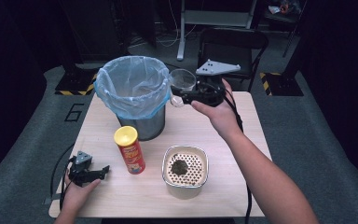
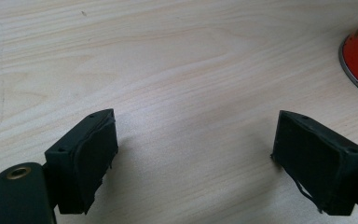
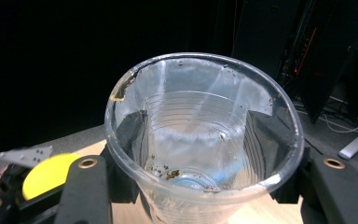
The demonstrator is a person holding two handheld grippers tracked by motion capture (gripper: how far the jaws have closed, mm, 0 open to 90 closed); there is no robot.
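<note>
Right gripper view: our right tongs (image 3: 205,140) clamp the clear plastic cup (image 3: 204,126), light and crushable, at mid-wall, just right of the bin (image 1: 135,88). Left tongs (image 2: 196,158) rest apart on the desk (image 2: 168,60).

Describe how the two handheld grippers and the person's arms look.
Both grippers are black. The left gripper carries a small grey three-cornered plate and a black cable; its fingers are blocky with dark flat pads and a brass-ringed screw hole. The right gripper has a larger pale grey three-cornered plate and a black cable trailing along the forearm. Both forearms are bare, no sleeves.
</note>
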